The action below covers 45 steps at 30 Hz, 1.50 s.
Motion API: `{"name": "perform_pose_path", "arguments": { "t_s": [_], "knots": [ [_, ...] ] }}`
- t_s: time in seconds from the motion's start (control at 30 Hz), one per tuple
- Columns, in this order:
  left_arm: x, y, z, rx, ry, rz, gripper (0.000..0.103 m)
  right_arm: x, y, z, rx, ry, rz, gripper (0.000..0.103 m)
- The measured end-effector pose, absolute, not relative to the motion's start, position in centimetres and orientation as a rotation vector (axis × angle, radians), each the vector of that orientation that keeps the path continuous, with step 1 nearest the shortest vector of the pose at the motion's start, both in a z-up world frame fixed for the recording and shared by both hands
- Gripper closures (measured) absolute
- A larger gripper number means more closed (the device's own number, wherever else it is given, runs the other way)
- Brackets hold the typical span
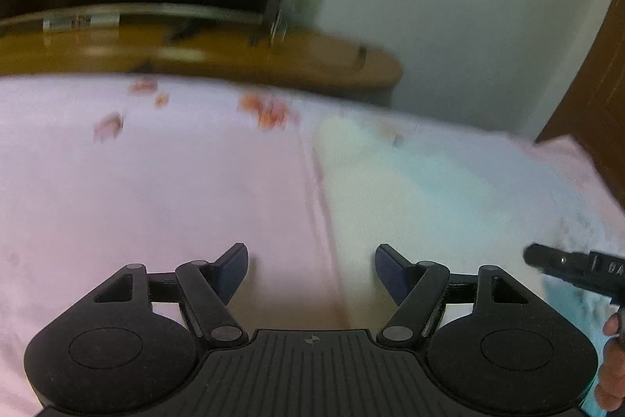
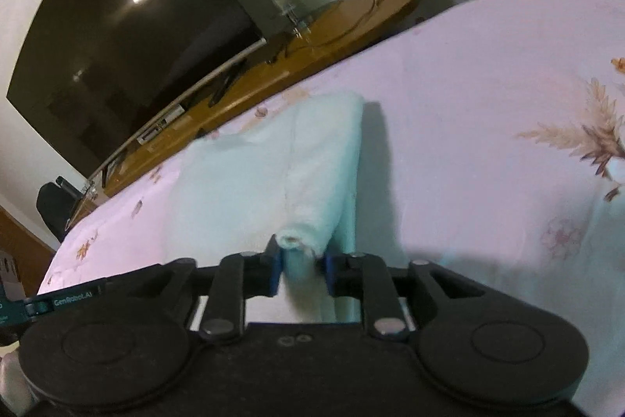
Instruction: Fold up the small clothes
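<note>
The right wrist view shows me my right gripper [image 2: 300,270] with its blue pads [image 2: 275,266] close together and a bunched fold of the pale blue garment [image 2: 269,163] between them. I cannot tell whether the pads press the cloth. The garment lies on the pink flowered bedsheet [image 2: 488,85], stretching away from the gripper. Beyond the bed I see a wooden cabinet [image 2: 351,14] with a dark television [image 2: 129,38] on it. In the left wrist view, my left gripper [image 1: 312,268] is spread wide and holds nothing. It hangs over the bedsheet [image 1: 156,182], near the left edge of the garment [image 1: 429,190]. This picture is blurred.
</note>
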<state>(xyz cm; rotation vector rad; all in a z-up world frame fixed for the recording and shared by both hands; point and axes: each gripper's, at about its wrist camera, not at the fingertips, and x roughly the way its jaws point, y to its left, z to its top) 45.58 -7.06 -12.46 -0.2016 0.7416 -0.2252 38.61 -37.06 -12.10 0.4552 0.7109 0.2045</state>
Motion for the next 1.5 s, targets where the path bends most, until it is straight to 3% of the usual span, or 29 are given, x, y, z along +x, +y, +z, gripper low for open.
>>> {"name": "perform_pose_path", "arguments": {
  "t_s": [0.2, 0.27, 0.33, 0.7, 0.97, 1.13, 1.3, 1.5],
  "knots": [
    [48.5, -10.6, -12.4, -0.111, 0.719, -0.228, 0.031, 37.4, -34.2, -8.9, 0.19, 0.525, 0.143, 0.081],
    [50.0, -11.6, -13.9, -0.089, 0.775, -0.207, 0.031, 38.9, -32.7, -9.5, 0.112, 0.568, 0.165, 0.082],
    [50.6, -11.5, -14.5, -0.108, 0.792, -0.203, 0.021, 41.0, -32.0, -11.5, 0.064, 0.69, 0.132, 0.082],
    [45.9, -9.1, -13.4, -0.157, 0.778, -0.239, 0.021, 37.6, -33.5, -9.0, 0.165, 0.564, 0.157, 0.08],
    [44.5, -9.6, -13.4, -0.115, 0.794, -0.202, 0.021, 37.3, -32.9, -11.6, 0.138, 0.711, 0.133, 0.074],
    [41.7, -10.7, -13.6, -0.062, 0.808, -0.226, 0.021, 33.9, -32.4, -9.1, 0.13, 0.615, 0.163, 0.075],
    [39.2, -11.3, -14.6, -0.065, 0.846, -0.226, 0.021, 33.5, -31.4, -12.8, 0.064, 0.778, 0.148, 0.073],
    [39.1, -11.1, -13.9, -0.059, 0.825, -0.224, 0.021, 32.1, -33.1, -11.5, 0.173, 0.706, 0.162, 0.073]
  ]
}}
